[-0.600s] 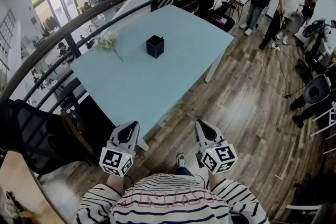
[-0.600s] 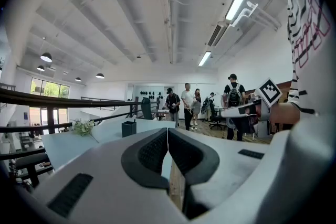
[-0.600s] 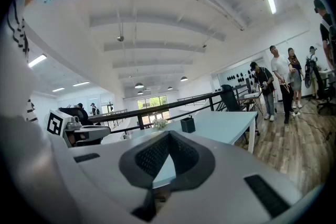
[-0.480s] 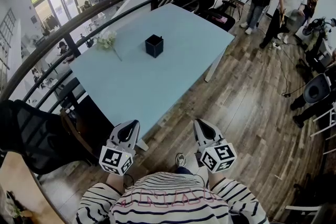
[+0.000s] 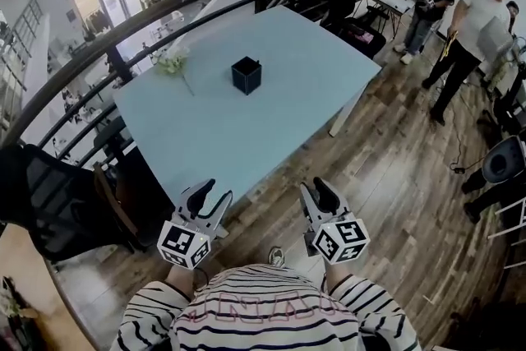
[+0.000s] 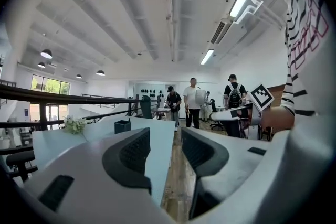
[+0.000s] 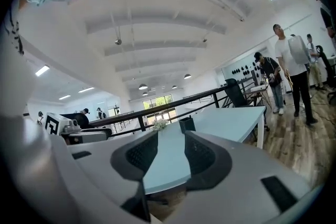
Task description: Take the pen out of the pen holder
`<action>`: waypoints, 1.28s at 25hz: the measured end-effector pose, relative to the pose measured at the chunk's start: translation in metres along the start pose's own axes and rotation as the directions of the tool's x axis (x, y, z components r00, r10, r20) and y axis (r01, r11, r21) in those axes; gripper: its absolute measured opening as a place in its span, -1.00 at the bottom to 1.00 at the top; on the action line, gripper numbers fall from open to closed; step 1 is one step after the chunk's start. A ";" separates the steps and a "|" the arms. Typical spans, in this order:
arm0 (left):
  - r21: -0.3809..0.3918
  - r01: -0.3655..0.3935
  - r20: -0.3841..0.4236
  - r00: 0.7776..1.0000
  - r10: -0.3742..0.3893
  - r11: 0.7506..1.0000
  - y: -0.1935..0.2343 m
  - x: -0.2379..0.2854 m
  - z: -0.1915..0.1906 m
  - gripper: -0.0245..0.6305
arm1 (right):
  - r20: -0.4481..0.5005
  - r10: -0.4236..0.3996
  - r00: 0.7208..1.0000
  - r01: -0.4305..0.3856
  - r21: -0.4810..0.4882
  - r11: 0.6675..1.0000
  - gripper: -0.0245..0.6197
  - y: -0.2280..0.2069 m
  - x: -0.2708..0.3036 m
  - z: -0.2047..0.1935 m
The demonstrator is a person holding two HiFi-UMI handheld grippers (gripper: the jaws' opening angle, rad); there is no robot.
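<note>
Our left tool (image 5: 211,195) and right tool (image 5: 317,188) gape wide and empty, just off the near edge of the pale-blue bench (image 5: 205,136). The black square pen holder (image 5: 246,75) stands mid-bench, its pen unseen. A glancing reach could topple it.

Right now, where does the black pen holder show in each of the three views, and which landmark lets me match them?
Head view: pen holder at upper centre, on the far half of the blue table.
Left gripper view: pen holder small, left of centre, on the table.
Right gripper view: pen holder small, near centre, on the table.
Shared landmark: white flowers, left of the holder in all three.
</note>
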State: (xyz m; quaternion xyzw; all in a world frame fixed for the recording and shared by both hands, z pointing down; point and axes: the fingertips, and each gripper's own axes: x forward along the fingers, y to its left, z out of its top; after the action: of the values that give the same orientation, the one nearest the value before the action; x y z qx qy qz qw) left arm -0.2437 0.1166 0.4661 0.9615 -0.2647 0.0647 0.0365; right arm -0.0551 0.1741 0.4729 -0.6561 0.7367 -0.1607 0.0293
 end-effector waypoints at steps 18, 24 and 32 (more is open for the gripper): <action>-0.025 -0.152 -0.009 0.988 0.152 0.988 -0.007 0.088 -0.001 -0.42 | -0.040 0.124 0.991 -0.123 0.016 0.992 -0.45 -0.091 0.047 0.025; -0.033 -0.143 -0.027 0.989 0.142 0.989 0.019 0.130 0.001 -0.42 | -0.066 0.115 0.991 -0.112 0.042 0.993 -0.45 -0.116 0.084 0.027; -0.024 -0.107 -0.027 0.994 0.107 0.994 0.065 0.205 0.023 -0.42 | -0.053 0.094 0.994 -0.091 0.063 0.994 -0.45 -0.150 0.147 0.056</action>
State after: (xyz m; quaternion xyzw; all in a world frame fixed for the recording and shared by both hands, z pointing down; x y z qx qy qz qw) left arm -0.1000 -0.0451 0.4749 0.9444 -0.3161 0.0757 0.0485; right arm 0.0822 0.0059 0.4854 -0.6153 0.7617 -0.1996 0.0360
